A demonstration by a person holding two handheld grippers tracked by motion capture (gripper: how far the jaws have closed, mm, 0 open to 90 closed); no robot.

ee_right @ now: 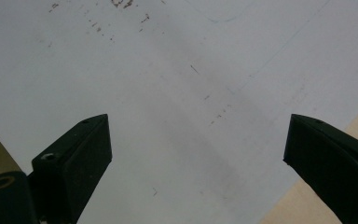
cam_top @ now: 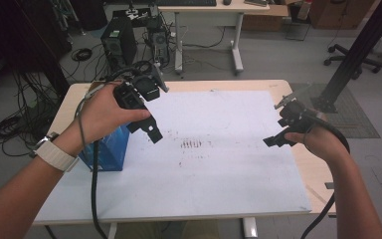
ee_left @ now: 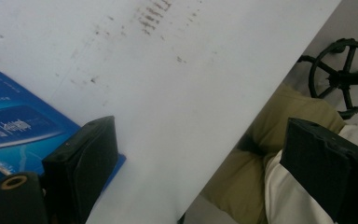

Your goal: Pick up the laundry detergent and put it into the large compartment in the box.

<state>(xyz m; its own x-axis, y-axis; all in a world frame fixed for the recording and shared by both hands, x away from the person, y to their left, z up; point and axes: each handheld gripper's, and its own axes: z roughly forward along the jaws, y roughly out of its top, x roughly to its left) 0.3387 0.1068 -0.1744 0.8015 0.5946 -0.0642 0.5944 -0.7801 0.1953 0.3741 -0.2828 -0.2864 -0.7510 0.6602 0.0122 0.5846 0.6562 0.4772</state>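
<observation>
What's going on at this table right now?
A person holds a gripper in each hand above a white sheet on the table. The left gripper hangs open beside a blue box at the sheet's left edge, not touching it. The right gripper hovers open over the sheet's right side, holding nothing.

Grey floor (cam_top: pixel 278 55), desk (cam_top: pixel 214 12), cable tangles (cam_top: pixel 15 124).

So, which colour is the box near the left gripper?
The box is blue with white lettering on top; the left gripper view shows it best.
</observation>
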